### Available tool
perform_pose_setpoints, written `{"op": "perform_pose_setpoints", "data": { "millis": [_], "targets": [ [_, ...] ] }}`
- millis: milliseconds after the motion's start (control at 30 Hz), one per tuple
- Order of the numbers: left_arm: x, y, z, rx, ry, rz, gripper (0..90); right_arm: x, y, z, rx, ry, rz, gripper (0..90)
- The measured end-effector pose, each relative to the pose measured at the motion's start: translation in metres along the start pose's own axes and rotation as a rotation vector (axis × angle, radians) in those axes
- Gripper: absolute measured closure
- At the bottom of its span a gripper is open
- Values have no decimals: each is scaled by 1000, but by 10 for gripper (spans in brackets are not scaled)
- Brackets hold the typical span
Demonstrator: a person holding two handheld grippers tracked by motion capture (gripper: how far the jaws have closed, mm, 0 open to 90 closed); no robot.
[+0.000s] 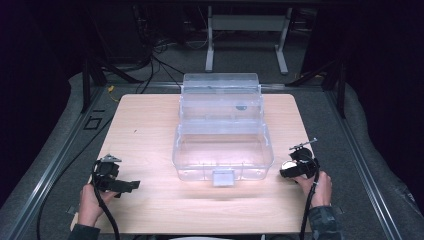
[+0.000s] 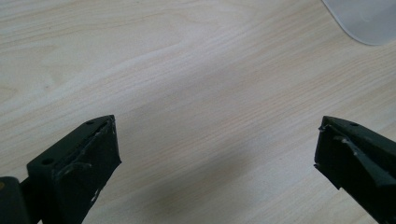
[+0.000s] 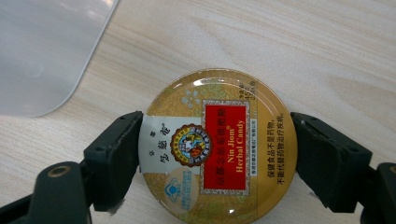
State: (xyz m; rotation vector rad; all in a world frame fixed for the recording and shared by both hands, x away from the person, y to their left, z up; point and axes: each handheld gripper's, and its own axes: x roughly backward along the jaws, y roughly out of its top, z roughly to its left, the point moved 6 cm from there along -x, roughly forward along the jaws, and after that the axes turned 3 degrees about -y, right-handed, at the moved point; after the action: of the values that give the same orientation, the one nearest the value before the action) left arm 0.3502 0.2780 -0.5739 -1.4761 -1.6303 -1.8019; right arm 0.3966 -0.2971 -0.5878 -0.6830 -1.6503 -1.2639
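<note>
Evidently the right gripper [image 3: 215, 149] clamped the candy tin [image 3: 217, 144] between its 2 jaws; lifting it toward the clear box [image 1: 222, 150] should follow, while the left gripper [image 2: 217, 149] stood released.

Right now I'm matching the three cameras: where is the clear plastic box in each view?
High view: clear plastic box, table centre.
Left gripper view: its corner, top right.
Right gripper view: its corner, top left, beyond the candy tin.
Shared landmark: the light wooden table top.
</note>
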Motion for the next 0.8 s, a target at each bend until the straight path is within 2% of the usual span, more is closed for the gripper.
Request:
{"op": "perform_pose_setpoints", "data": {
  "millis": [167, 633, 700, 733, 800],
  "targets": [
    [4, 3, 1, -3, 11, -10, 0, 2, 0, 0, 4, 3, 2, 201],
    [6, 5, 2, -11, 16, -17, 1, 25, 6, -2, 18, -9, -23, 201],
    [6, 5, 2, -12, 18, -17, 1, 28, 7, -1, 20, 4, -23, 201],
    [7, 6, 2, -15, 19, -19, 0, 30, 7, -2, 21, -23, -22, 201],
    [7, 6, 2, -16, 20, -19, 0, 33, 9, -1, 24, -3, -27, 201]
  ]
}}
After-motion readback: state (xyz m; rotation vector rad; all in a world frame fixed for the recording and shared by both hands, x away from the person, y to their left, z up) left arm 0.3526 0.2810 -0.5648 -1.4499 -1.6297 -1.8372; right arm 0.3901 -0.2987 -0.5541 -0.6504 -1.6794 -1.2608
